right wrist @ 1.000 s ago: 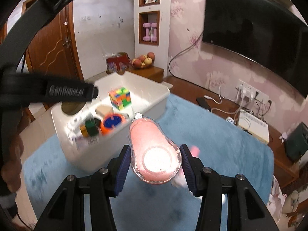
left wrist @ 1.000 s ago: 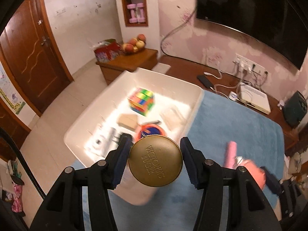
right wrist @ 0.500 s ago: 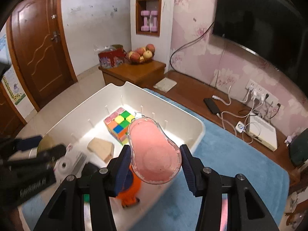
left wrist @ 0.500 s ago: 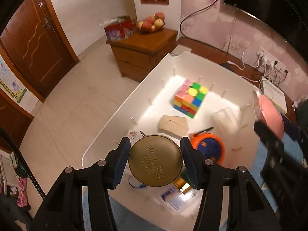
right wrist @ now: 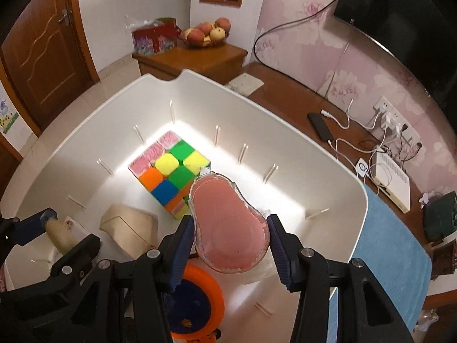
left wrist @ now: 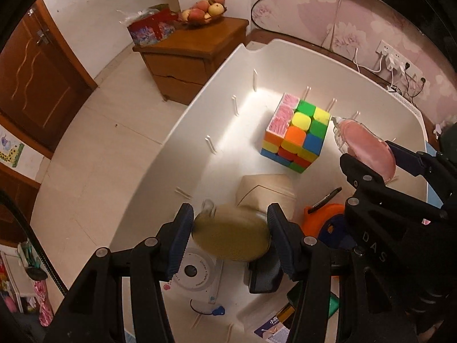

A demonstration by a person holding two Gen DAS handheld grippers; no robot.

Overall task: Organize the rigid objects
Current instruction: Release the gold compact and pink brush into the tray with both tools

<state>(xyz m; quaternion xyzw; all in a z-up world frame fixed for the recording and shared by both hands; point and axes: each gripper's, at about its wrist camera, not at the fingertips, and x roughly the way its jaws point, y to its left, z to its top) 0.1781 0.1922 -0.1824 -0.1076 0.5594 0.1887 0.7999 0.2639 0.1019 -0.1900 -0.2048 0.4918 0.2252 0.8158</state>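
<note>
My left gripper (left wrist: 230, 237) is over the white bin (left wrist: 182, 120), its jaws a little apart around a round gold tin (left wrist: 231, 235) that is motion-blurred and tilted between them. My right gripper (right wrist: 230, 243) is shut on a pink pear-shaped case (right wrist: 228, 223) with a clear rim and holds it above the bin's (right wrist: 337, 177) inside. The right gripper and pink case also show at the right of the left wrist view (left wrist: 368, 148). The left gripper with the tin shows at the left edge of the right wrist view (right wrist: 57, 234).
In the bin lie a colourful cube (left wrist: 297, 137), a beige wedge-shaped box (left wrist: 265, 191), an orange and blue round toy (right wrist: 194, 303), a white round device (left wrist: 194, 271) and small packets. A wooden cabinet (left wrist: 194, 48) with fruit stands beyond. Blue cloth (right wrist: 385, 243) lies right of the bin.
Both grippers moved forward over the bin and lower. The gold tin, gripped face-on before, now looks blurred and tilted between the left jaws. The pink case stays held.
</note>
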